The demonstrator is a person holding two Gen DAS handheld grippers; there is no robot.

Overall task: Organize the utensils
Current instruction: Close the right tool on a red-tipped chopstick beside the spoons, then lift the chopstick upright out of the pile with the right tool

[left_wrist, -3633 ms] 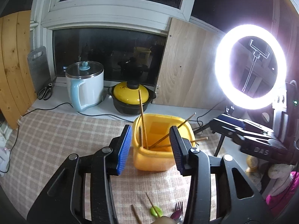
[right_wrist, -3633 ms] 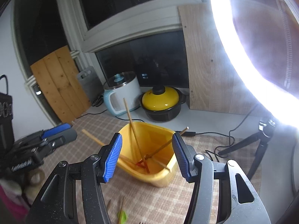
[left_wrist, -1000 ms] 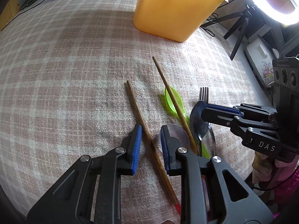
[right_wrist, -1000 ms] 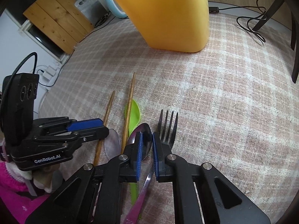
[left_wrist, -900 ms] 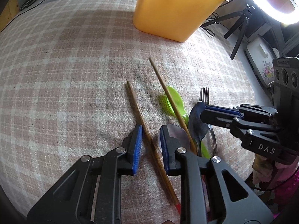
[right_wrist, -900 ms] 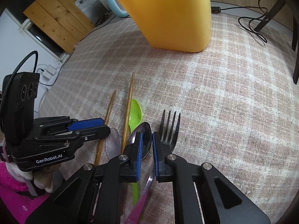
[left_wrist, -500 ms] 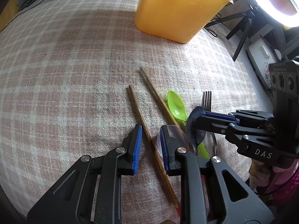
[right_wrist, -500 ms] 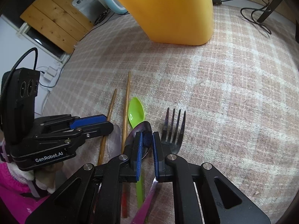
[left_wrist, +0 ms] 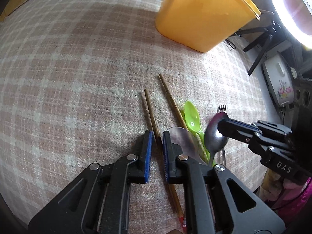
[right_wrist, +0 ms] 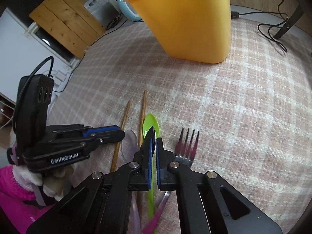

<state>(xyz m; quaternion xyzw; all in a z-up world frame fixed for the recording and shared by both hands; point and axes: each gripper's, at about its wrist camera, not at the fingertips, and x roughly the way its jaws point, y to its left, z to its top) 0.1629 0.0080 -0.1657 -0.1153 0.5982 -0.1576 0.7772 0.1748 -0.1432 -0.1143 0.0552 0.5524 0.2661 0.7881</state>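
the left gripper (left_wrist: 156, 152) points steeply down at the checked desk (left_wrist: 78, 78), and the left chopstick (left_wrist: 151, 113) runs straight out from between its jaws, long axis away from the hand toward the yellow bin (left_wrist: 200, 13). the jaws are closing with the stick in the narrow gap between the blue pads; whether they press it yet cannot be told. lifting it comes down to that alignment: the stick lies along the jaws' line, so the pinch lands across its thin width.

the right gripper (right_wrist: 153, 156) has its jaws pressed together on the metal spoon (left_wrist: 215, 134), pinched at the bowel edge and tipped up on edge; its handle trails back under the hand. the left hand is nearer the chopsticks, the right nearer the fork (right_wrist: 186, 146).

counted on the desk: two chopsticks, the second chopstick (left_wrist: 171, 101) just right of the first; one green spoon (right_wrist: 150, 124); one clear spoon (left_wrist: 181, 136); one metal spoon; one fork. one bin stands well beyond them, upright.
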